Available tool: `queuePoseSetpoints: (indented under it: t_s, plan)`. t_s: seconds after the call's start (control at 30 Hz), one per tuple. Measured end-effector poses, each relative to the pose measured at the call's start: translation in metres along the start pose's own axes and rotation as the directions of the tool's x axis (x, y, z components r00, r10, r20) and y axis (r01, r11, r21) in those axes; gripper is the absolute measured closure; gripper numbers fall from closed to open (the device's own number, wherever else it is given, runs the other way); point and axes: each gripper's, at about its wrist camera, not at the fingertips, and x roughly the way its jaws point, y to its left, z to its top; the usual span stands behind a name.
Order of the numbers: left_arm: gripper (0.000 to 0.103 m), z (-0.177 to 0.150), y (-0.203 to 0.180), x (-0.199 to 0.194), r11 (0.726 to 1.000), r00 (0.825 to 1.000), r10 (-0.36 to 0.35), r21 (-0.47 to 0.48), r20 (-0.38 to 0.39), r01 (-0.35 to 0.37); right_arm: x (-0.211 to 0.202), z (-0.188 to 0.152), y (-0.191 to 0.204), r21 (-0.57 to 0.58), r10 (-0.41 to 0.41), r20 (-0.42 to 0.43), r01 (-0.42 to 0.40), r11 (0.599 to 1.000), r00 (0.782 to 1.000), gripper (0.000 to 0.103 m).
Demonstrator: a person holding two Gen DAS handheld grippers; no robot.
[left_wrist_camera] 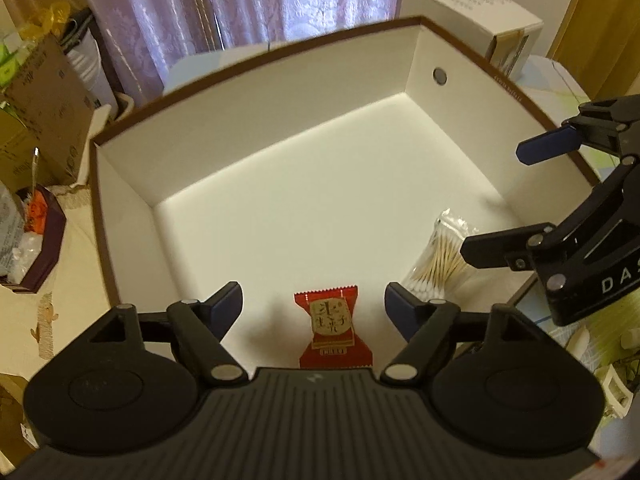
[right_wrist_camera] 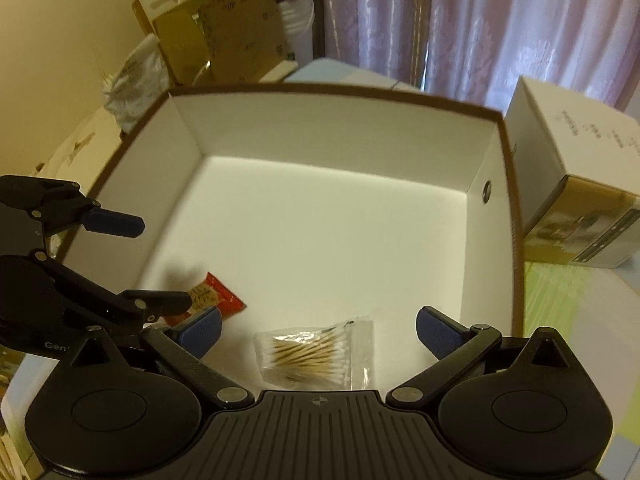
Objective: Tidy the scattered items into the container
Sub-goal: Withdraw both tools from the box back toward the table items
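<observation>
A large white box (left_wrist_camera: 256, 80) with a brown rim is the container; its far wall (right_wrist_camera: 340, 128) also fills the right wrist view. On its floor lies a red snack packet (left_wrist_camera: 333, 330), directly below my left gripper (left_wrist_camera: 314, 306), which is open and holds nothing. A clear bag of cotton swabs (right_wrist_camera: 316, 354) lies near the front, under my right gripper (right_wrist_camera: 318, 332), also open and empty. The swab bag (left_wrist_camera: 434, 256) and right gripper (left_wrist_camera: 496, 200) show at the right of the left wrist view. The red packet (right_wrist_camera: 214, 294) and left gripper (right_wrist_camera: 160, 264) appear at the left of the right wrist view.
A white carton (right_wrist_camera: 576, 184) stands just right of the container. Cardboard boxes (left_wrist_camera: 36, 108) and a dark tray of clutter (left_wrist_camera: 36, 240) sit to the left on a cream cloth. Curtains (left_wrist_camera: 248, 0) hang behind.
</observation>
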Motion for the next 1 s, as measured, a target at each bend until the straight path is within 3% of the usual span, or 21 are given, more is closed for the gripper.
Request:
queuePoseSetpoints:
  t_s: [0.47, 0.73, 1.0]
  plan:
    - [0.027, -0.009, -0.019, -0.059, 0.997, 0.992, 0.078, 0.004, 0.099, -0.078, -0.063, -0.018, 0.008, 0.008, -0.001, 0.140, -0.001, 1.000, 0.990, 0.002]
    - [0.027, -0.032, -0.036, -0.116, 0.993, 0.966, 0.116, 0.004, 0.230, -0.120, -0.136, -0.051, 0.004, 0.029, 0.018, 0.312, -0.029, 0.999, 0.950, 0.002]
    - [0.025, -0.067, -0.055, -0.165, 0.985, 0.933, 0.158, 0.008, 0.324, -0.170, -0.207, -0.106, -0.001, 0.074, 0.003, 0.429, -0.038, 0.997, 0.903, 0.002]
